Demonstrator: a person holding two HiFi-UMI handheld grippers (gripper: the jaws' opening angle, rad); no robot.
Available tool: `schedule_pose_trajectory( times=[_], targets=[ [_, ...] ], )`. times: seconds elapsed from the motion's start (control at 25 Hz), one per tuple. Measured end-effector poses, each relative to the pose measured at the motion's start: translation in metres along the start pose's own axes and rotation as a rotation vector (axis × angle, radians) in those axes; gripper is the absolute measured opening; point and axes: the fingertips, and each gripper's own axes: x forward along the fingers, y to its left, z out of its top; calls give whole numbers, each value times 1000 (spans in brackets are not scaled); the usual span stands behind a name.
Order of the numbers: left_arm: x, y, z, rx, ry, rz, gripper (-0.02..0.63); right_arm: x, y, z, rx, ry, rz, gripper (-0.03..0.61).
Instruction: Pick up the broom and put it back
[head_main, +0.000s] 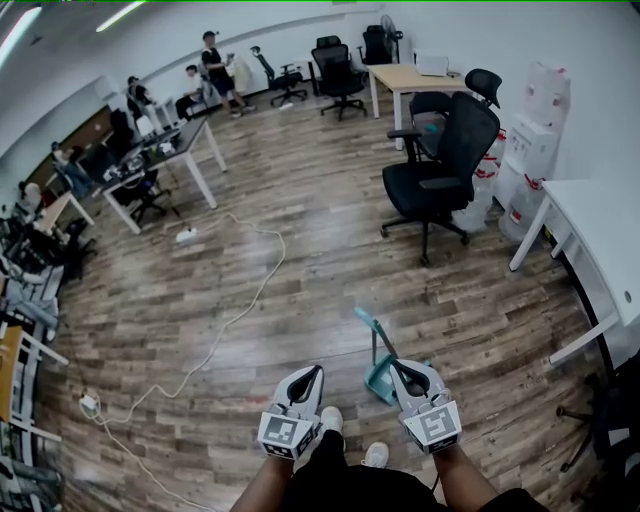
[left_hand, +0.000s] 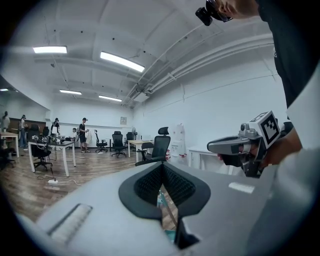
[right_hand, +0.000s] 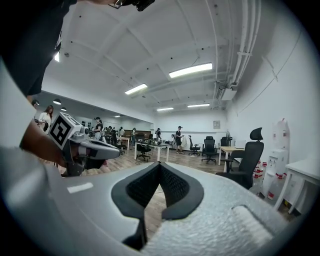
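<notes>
In the head view, both tools are at the bottom centre of the frame. The left tool (head_main: 314, 376) has its two jaws closed together, and nothing is between them. The right tool (head_main: 399, 372) is also closed and empty. The teal broom (head_main: 376, 368) stands on the wooden floor (head_main: 300, 200), just beside the tip of the right tool and a little above it in the frame. No tool touches it. A black office chair (head_main: 445, 160) is further away, in the upper right.

Two tongs (head_main: 312, 371) (head_main: 398, 366), one broom (head_main: 380, 379), perhaps six chairs (head_main: 441, 165)
</notes>
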Motion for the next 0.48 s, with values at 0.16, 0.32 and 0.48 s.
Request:
schedule_pose_trajectory(
  times=[0.16, 0.32, 0.48],
  targets=[
    [19, 13, 2, 13, 12, -24, 18, 17, -14, 6, -22, -4, -48, 3],
    [37, 33, 8, 19, 14, -48, 18, 38, -25, 9, -29, 2, -94, 3],
    [54, 53, 10, 17, 14, -73, 18, 64, -32, 6, -24, 29, -114, 3]
  ],
)
